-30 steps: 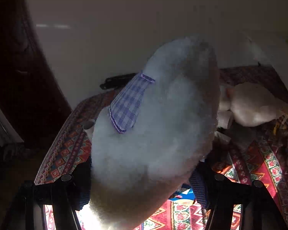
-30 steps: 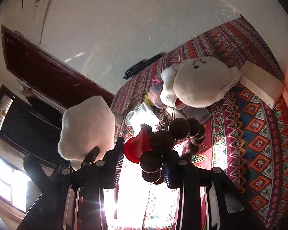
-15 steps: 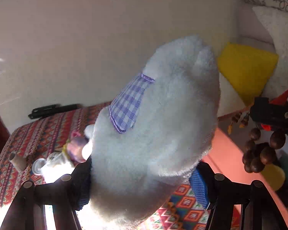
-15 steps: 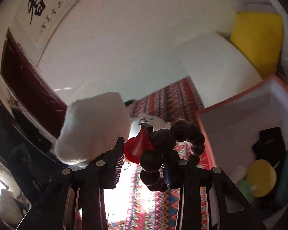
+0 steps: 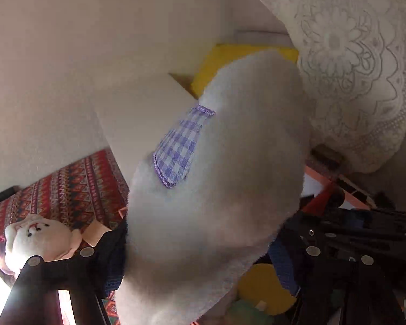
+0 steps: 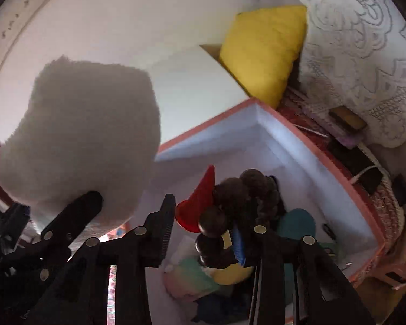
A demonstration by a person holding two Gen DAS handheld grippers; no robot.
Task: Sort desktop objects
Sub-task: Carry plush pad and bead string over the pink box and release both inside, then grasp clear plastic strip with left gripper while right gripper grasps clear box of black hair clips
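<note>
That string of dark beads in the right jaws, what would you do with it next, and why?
Probably lower it a little and let go. The right gripper holds the bead string with its red cone right above the open pink-rimmed box, where a yellow disc and other small things already lie. The white plush in the left gripper hangs beside it.

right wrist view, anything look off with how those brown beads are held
Somewhat. The brown bead string is bunched in a clump in the right gripper, with loops and a red cone piece sticking out sideways above the pink-rimmed box. Nothing spilled or damaged.
</note>
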